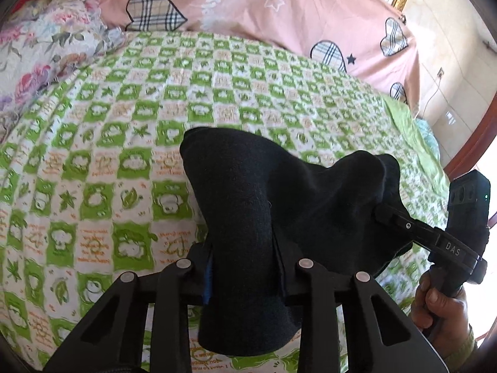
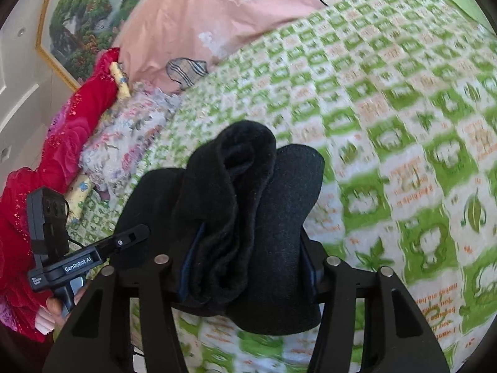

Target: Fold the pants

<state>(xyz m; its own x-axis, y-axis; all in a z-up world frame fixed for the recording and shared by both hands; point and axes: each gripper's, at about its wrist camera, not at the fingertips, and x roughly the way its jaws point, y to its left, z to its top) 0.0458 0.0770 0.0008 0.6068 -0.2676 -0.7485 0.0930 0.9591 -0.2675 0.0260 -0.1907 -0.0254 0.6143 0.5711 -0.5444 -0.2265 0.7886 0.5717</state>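
Note:
The black pants point(image 1: 254, 205) hang bunched between my two grippers above the green-checked bedsheet point(image 1: 108, 143). My left gripper point(image 1: 245, 267) is shut on one part of the cloth, which drapes over its fingers and hides the tips. My right gripper point(image 1: 380, 213) shows at the right of the left wrist view, clamped on the other end of the pants. In the right wrist view my right gripper point(image 2: 248, 267) is shut on a thick rolled fold of the pants point(image 2: 245, 199). My left gripper point(image 2: 139, 231) reaches in from the left, pinching the same cloth.
A pink quilt with plaid hearts point(image 1: 248, 3) lies along the far side of the bed. A floral blanket point(image 1: 40, 49) and red fabric point(image 2: 62, 143) are piled at one end. A framed picture point(image 2: 84, 15) hangs on the wall. The bed edge point(image 1: 425, 143) is at right.

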